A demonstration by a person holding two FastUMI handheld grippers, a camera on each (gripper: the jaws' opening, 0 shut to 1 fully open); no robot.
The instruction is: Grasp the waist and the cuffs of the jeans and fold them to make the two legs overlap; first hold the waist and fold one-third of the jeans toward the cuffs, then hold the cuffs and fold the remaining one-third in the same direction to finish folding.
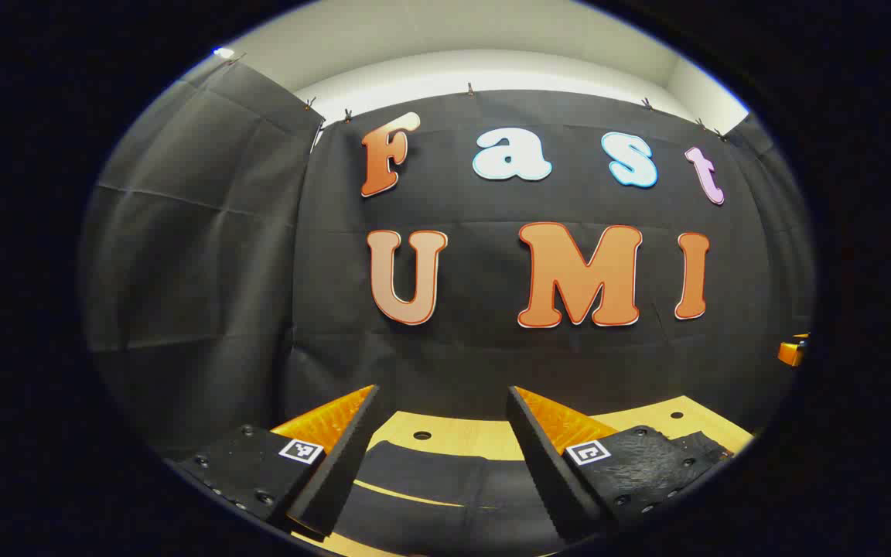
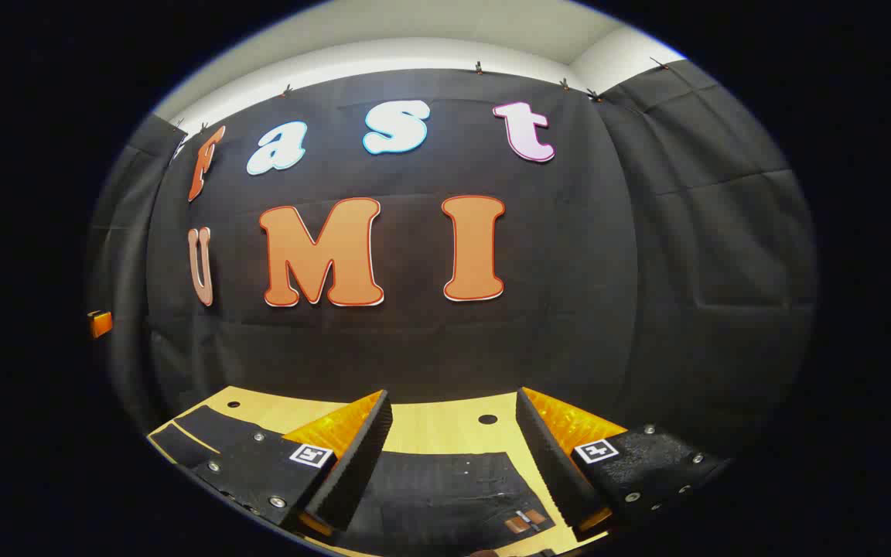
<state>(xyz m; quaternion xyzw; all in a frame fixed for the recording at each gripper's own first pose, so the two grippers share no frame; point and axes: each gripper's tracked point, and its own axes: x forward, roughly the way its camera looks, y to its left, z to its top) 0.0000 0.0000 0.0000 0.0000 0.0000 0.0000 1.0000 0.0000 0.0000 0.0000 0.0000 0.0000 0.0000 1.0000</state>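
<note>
Left gripper point(image 1: 442, 433): fingers spread wide, nothing between them, held above table point(image 1: 445, 432). Jeans point(image 1: 430, 487) dark, flat on table below and ahead of it, pale strip of table showing across fabric.

Right gripper point(image 2: 453, 437): fingers wide apart too, gripping nothing. Jeans point(image 2: 445, 495) lie on table point(image 2: 445, 425) under gap; small tan patch on fabric near right finger. More dark fabric at table's far left edge.
</note>
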